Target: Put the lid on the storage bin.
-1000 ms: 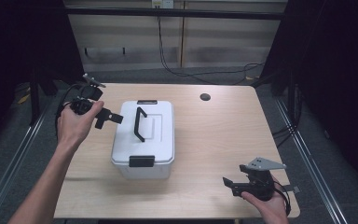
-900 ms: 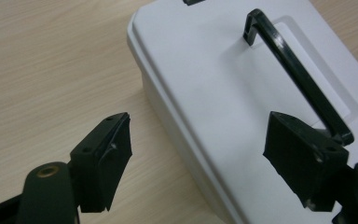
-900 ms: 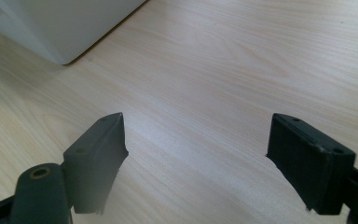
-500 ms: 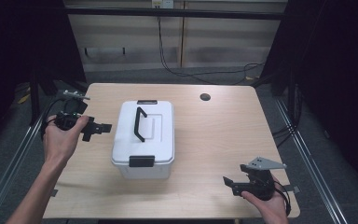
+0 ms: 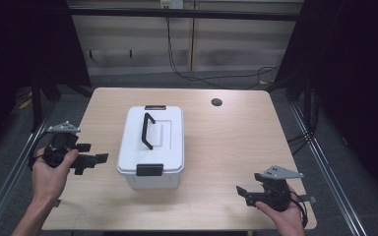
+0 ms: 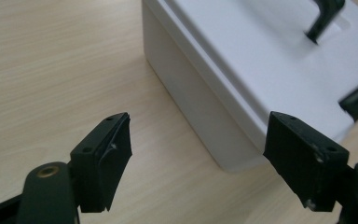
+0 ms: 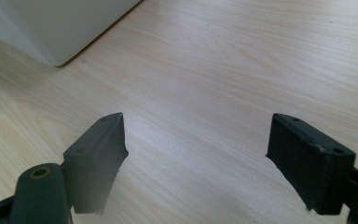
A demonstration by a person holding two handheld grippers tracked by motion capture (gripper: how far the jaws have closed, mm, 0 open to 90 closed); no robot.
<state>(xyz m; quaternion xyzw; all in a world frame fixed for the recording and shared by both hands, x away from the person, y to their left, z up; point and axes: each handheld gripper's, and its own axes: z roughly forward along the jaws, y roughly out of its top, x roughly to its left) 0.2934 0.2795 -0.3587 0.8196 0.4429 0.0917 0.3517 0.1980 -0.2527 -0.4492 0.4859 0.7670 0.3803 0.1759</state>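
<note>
Pale wood grain covers the worktop point(image 5: 236, 142), which stands in a dim room with dark curtains at either side and cables trailing over the floor behind it. A small dark round spot point(image 5: 216, 102) marks the far part of the surface.

Left of the middle stands a white plastic box point(image 5: 151, 146), its lid on, long side running away from the person. A black carry handle point(image 5: 148, 130) lies along the lid, and a black latch point(image 5: 150, 170) sits on the near end, with another on the far end.

The left gripper point(image 5: 91, 161) hangs beside the box's left wall, near its front corner, pointing toward it but apart from it. In the left gripper view the box point(image 6: 261, 84) fills the upper right, its near lower corner lying between and beyond the jaws. The jaws are spread wide, hold nothing and touch nothing. The person's left hand point(image 5: 51, 169) wraps the body.

The right gripper point(image 5: 241, 191) is low over the near right part of the worktop, well apart from the box, pointing left. In the right gripper view a corner of the box point(image 7: 51, 28) shows at the upper left, far beyond the jaws, with bare wood between them. These jaws too are wide apart and empty. The right hand point(image 5: 283, 214) holds it from below.
</note>
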